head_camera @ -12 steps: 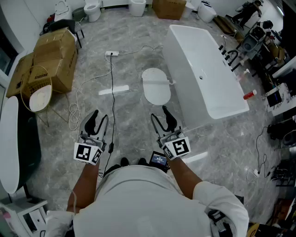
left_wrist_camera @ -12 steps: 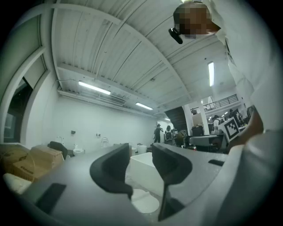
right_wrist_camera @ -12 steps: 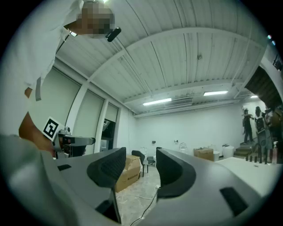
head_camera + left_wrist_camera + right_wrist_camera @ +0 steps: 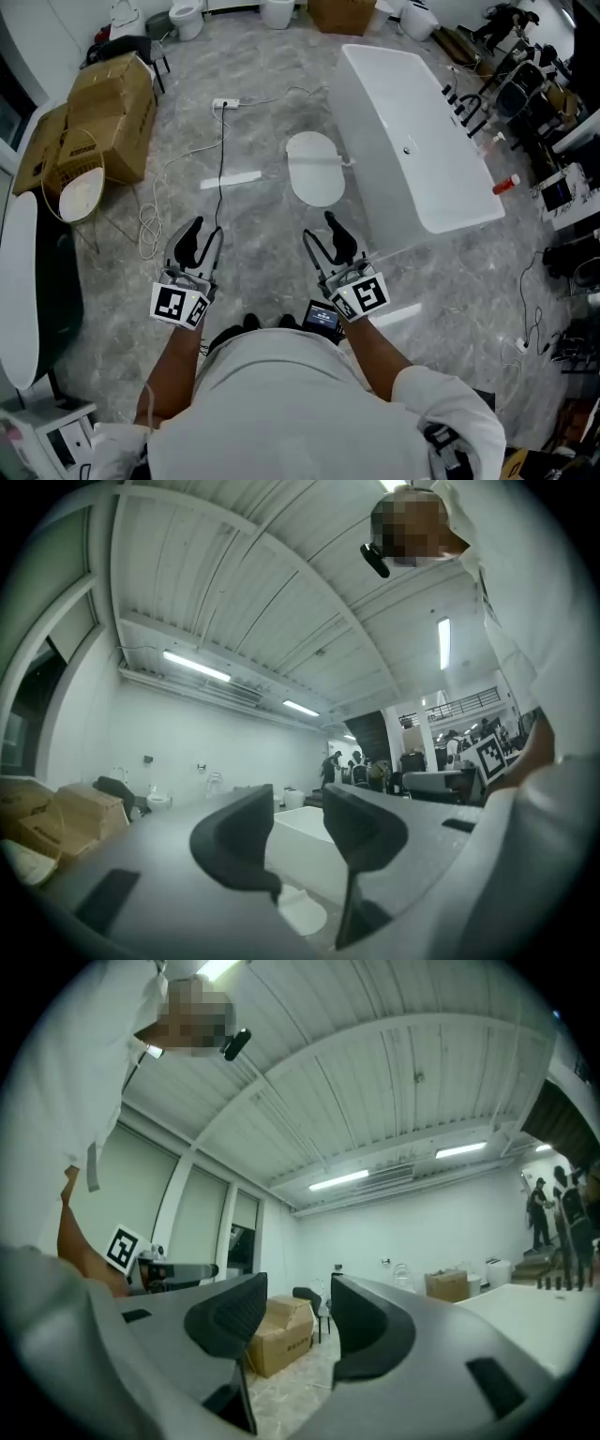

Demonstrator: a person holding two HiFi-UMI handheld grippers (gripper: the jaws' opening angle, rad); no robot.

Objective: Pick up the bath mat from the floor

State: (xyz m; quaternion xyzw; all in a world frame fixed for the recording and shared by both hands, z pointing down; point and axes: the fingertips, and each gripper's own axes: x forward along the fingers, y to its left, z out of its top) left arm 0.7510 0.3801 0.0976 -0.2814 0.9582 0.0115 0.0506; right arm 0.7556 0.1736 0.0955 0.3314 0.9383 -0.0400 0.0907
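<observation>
In the left gripper view I see only part of the bath mat (image 4: pixel 302 913) below the bathtub (image 4: pixel 306 847): the jaws of the left gripper (image 4: pixel 298 803) cover its sides and both bathtub ends. The people (image 4: pixel 359 769) beyond the bathtub are too small to tell apart. The cardboard boxes (image 4: pixel 56 817) left of the bathtub are cut off by the frame edge.

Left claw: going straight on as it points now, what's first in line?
Probably the side of the white bathtub, framed between the open jaws; the bath mat lies lower, under that line. Depth unclear.
</observation>
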